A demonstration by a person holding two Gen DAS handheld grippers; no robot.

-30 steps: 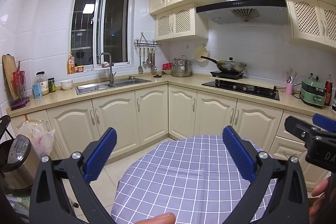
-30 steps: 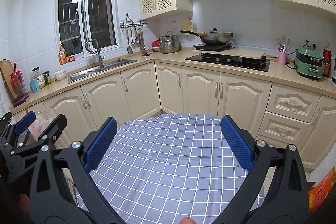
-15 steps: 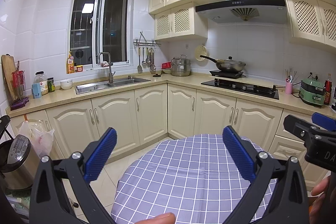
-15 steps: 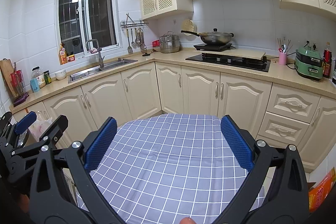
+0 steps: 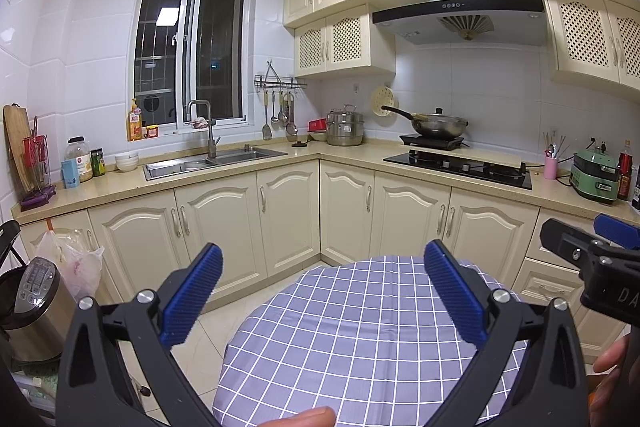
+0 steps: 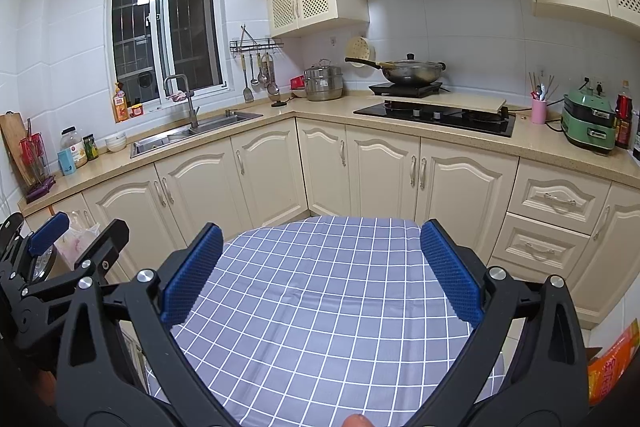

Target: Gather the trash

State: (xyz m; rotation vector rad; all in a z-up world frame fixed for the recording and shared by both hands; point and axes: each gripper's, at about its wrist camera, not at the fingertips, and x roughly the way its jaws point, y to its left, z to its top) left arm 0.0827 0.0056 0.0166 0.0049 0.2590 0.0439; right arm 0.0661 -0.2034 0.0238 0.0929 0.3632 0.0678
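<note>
No loose trash lies on the round table (image 5: 360, 339) with its purple checked cloth, which also fills the right wrist view (image 6: 320, 307). My left gripper (image 5: 322, 259) hovers open over the table's near side, nothing between its blue pads. My right gripper (image 6: 322, 239) is open and empty too, and it shows at the right edge of the left wrist view (image 5: 588, 239). The left gripper (image 6: 78, 237) appears at the left edge of the right wrist view. A steel lidded bin (image 5: 32, 291) stands on the floor at the left. A white plastic bag (image 5: 74, 259) hangs on the cabinet beside it.
An orange packet (image 6: 612, 359) sits low at the right. Cream cabinets (image 5: 280, 219) run in an L behind the table, with a sink (image 5: 212, 161), a hob (image 5: 460, 163) and a wok (image 5: 436, 125). A strip of tiled floor (image 5: 224, 323) separates table and cabinets.
</note>
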